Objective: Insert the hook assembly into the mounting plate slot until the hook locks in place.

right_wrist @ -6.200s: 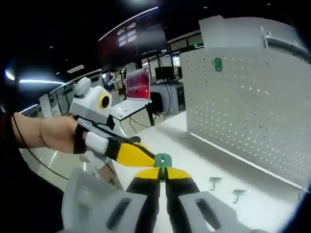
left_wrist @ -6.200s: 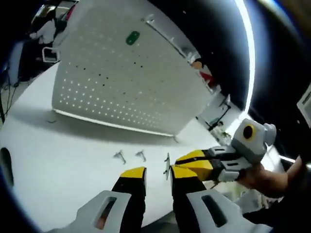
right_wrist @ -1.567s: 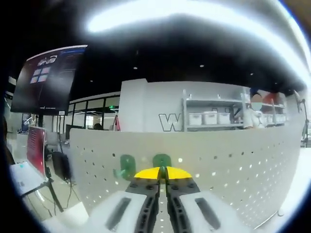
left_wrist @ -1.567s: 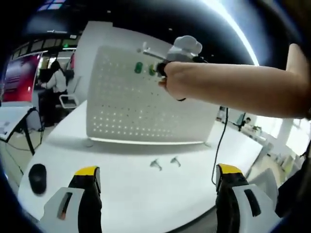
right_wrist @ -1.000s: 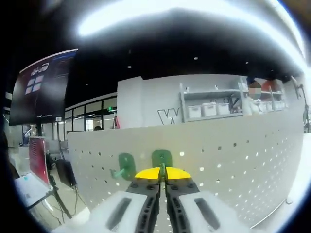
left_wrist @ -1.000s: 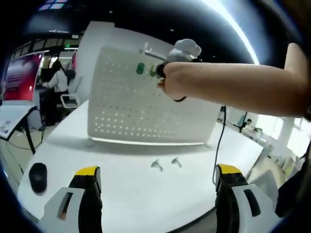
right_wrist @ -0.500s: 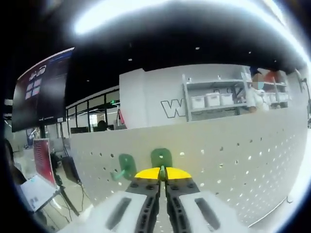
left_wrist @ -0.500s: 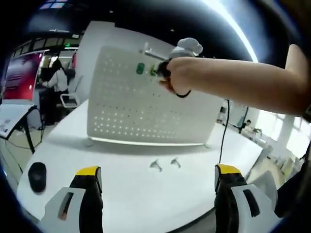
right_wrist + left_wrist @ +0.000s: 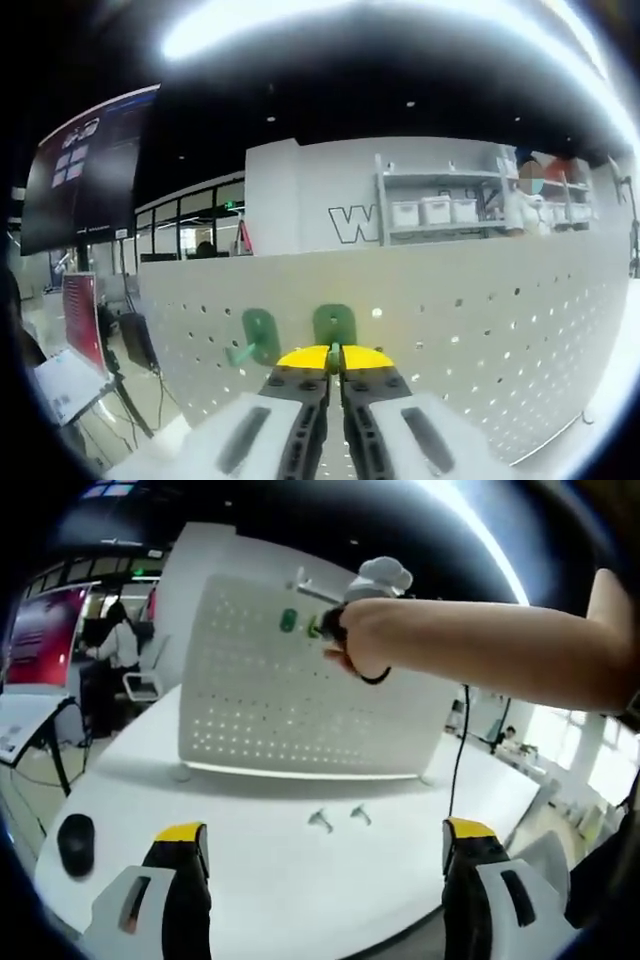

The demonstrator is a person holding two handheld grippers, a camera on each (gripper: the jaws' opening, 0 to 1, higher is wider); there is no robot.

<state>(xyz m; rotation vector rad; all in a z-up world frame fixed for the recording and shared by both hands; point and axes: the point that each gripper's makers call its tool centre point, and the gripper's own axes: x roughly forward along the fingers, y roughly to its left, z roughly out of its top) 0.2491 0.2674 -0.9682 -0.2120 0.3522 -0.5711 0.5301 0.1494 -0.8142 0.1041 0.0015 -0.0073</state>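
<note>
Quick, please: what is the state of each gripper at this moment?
Left gripper: open, jaws wide apart, holding nothing.
Right gripper: shut on the green hook, held against the white pegboard.

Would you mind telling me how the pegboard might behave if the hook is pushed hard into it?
The pegboard stands upright and looks thin, so it may tip or slide. The right gripper presses the green hook near its top edge, adding leverage.

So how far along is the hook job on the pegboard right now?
Done: one green hook already hangs on the white pegboard. In hand: the right tool is shut on a second green hook held against the board beside it; whether it has locked I can't tell. Left: two small hooks lie on the table; the left tool is open.
</note>
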